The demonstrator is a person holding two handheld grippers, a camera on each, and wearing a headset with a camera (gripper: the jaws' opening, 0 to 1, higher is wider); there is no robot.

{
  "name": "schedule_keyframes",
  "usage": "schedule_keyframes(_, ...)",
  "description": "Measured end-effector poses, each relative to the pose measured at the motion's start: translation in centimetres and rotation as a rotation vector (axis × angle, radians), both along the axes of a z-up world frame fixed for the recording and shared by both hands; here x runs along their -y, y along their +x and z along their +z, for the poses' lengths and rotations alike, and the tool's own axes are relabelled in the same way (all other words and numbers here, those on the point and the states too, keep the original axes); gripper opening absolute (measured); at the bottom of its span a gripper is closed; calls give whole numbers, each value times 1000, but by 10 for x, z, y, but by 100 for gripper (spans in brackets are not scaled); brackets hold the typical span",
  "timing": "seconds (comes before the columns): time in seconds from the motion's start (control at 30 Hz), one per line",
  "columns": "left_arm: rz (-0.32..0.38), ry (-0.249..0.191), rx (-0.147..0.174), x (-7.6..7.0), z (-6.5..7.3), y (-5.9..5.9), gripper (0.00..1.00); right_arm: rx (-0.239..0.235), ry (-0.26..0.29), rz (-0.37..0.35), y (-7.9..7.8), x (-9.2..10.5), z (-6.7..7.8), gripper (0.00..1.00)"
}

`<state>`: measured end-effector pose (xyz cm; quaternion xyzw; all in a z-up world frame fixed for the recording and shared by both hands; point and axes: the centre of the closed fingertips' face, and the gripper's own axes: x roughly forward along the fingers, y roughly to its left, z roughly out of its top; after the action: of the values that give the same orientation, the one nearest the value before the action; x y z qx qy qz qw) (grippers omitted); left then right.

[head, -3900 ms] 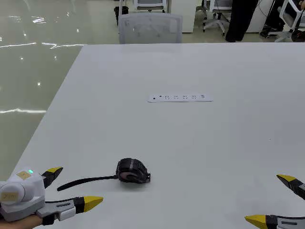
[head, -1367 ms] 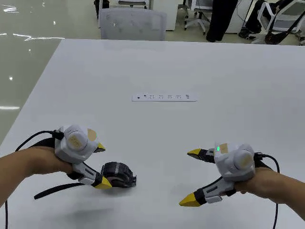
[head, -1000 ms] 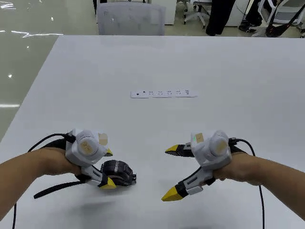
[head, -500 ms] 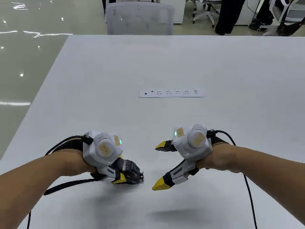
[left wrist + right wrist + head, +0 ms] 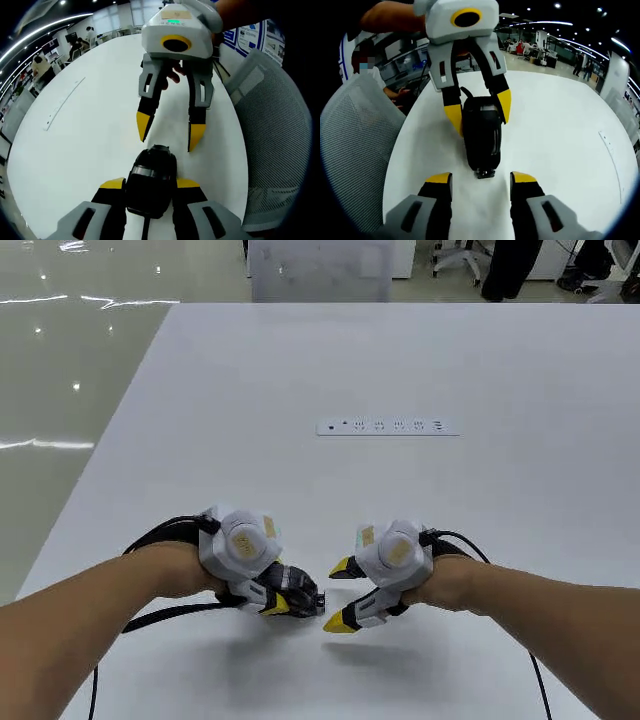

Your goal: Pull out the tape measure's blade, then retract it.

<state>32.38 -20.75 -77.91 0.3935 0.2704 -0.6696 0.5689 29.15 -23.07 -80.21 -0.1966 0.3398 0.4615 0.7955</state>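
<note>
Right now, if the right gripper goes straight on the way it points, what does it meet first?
Most likely the blade hook of the tape measure, which the left gripper holds, just ahead of the right gripper's open jaws.

I'm working in an open-plan office. My bench is a long white table (image 5: 300,360) with a white power strip (image 5: 388,426) lying on it at twelve o'clock. Past the far edge, also at twelve, stands a grey office chair (image 5: 318,270), and a wheeled chair base (image 5: 458,254) shows at one o'clock. A glossy polished floor (image 5: 70,360) spreads at ten o'clock. The right gripper view catches a mesh chair back (image 5: 355,150), long ceiling light strips (image 5: 560,22) and people (image 5: 522,47) far off among desks.
</note>
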Motion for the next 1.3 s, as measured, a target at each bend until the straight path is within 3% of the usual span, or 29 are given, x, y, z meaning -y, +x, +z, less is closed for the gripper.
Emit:
schedule_keyframes(0.13, -12, 11, 1, 0, -1, -2, 32, -2, -21, 2, 1, -1, -7, 26)
schedule_keyframes(0.23, -11, 6, -4, -1, -1, -2, 32, -1, -38, -7, 4, 3, -11, 29)
schedule_keyframes(0.33, -9, 10, -5, 0, -1, -2, 32, 6, -36, -17, 8, 6, -10, 19)
schedule_keyframes(0.5, -12, 9, -6, -1, -1, -2, 33, 6, -19, -21, 11, 4, -7, 20)
schedule_keyframes(0.6, -11, 6, -8, -1, -1, -3, 33, -2, -33, 15, 7, -1, -9, 14)
schedule_keyframes(0.77, -6, 2, -4, 0, -1, -3, 33, -1, -51, 21, 9, -1, -11, 14)
schedule_keyframes(0.87, -5, 5, -7, 0, -2, -2, 33, -10, -68, 15, 10, -1, -13, 14)
schedule_keyframes(0.9, -9, 6, -3, 0, -2, -3, 33, -37, -91, -14, 9, 0, -17, 14)
schedule_keyframes(0.93, -10, 8, 2, 1, -2, -3, 33, -42, -81, -6, 9, -4, -15, 15)
schedule_keyframes(1.03, -9, 10, 1, 0, -2, -2, 33, -39, -93, -14, 10, 1, -15, 14)
schedule_keyframes(1.1, -11, 7, -1, 0, -2, -2, 32, 0, -81, 31, 9, 1, -14, 14)
schedule_keyframes(1.3, -12, 14, 1, -2, -2, -1, 32, -14, -82, 28, 9, 2, -15, 12)
